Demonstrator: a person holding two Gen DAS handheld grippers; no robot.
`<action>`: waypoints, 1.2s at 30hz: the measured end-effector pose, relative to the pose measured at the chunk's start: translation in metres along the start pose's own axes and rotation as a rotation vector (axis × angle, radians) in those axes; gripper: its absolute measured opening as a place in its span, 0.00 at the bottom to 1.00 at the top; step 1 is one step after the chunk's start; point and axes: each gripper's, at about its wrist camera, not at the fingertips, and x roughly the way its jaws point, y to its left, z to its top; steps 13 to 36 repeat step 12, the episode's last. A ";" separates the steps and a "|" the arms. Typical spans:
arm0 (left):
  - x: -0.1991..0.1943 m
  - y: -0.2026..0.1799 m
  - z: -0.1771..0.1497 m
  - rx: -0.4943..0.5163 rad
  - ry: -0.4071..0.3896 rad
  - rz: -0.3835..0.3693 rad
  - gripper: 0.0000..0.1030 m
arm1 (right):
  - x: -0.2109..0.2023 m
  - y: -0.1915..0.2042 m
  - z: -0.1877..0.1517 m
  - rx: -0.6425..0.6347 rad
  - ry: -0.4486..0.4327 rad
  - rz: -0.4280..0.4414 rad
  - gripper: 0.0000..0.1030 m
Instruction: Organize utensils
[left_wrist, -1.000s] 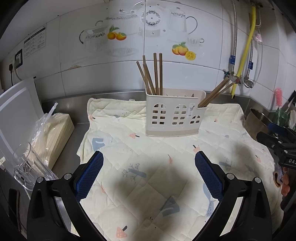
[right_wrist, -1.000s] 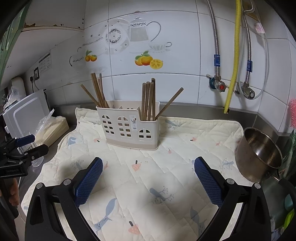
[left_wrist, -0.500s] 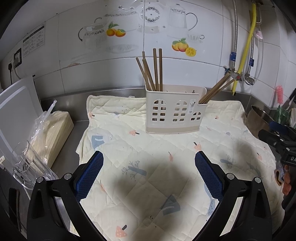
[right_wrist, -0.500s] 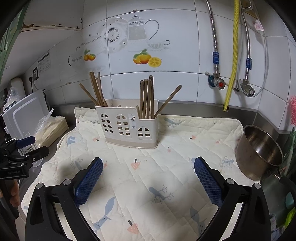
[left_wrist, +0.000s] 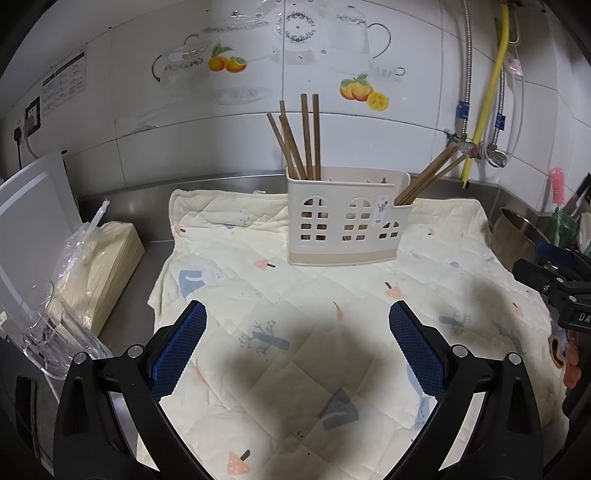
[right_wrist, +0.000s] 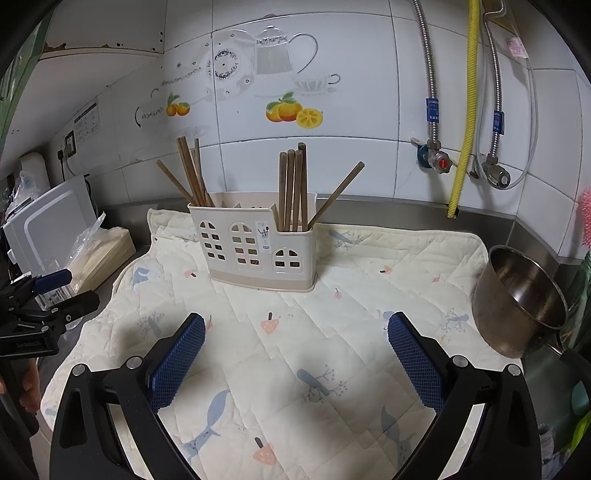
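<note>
stainless steel table (left_wrist: 147, 206) along a white tiled wall, most of it covered by a cream quilted cloth printed with birds and mushrooms (left_wrist: 295, 314). the cloth lies bare in front of both grippers; no loose utensil on it that i can see.

round steel pot (right_wrist: 521, 299) sits at the cloth's right edge. at the left, off the cloth, a bagged pale stack (left_wrist: 99, 266) and a clear glass jug (left_wrist: 48, 332).

cream plastic utensil holder with window-shaped cutouts (left_wrist: 343, 218), upright near the back of the cloth. brown wooden chopsticks (left_wrist: 299, 136) stand in its left compartment; a second lot (right_wrist: 293, 188) is in the low right compartment, some upright, some leaning out to the right. middle compartment looks empty from here, not certain.

left gripper (left_wrist: 295, 347): jaws wide apart, holding nothing, hovering over the near cloth and aimed at the holder. right gripper (right_wrist: 295, 347): the same, jaws apart and empty.

judgement: everything visible is already in the holder, so this reads as either the close of the task or a pause before tidying. if anything is left, it is probably the leaning sticks: bring one gripper to the holder, close on the shafts above the rim, set them upright, maybe steady the light holder with the other.
</note>
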 end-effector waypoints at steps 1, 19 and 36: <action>0.000 0.001 0.000 -0.003 -0.001 0.003 0.95 | 0.000 0.000 0.000 0.001 -0.001 -0.001 0.93; -0.001 0.009 0.001 -0.010 0.007 0.025 0.95 | -0.001 -0.003 -0.002 0.002 0.001 -0.009 0.93; -0.001 0.009 0.001 -0.010 0.007 0.025 0.95 | -0.001 -0.003 -0.002 0.002 0.001 -0.009 0.93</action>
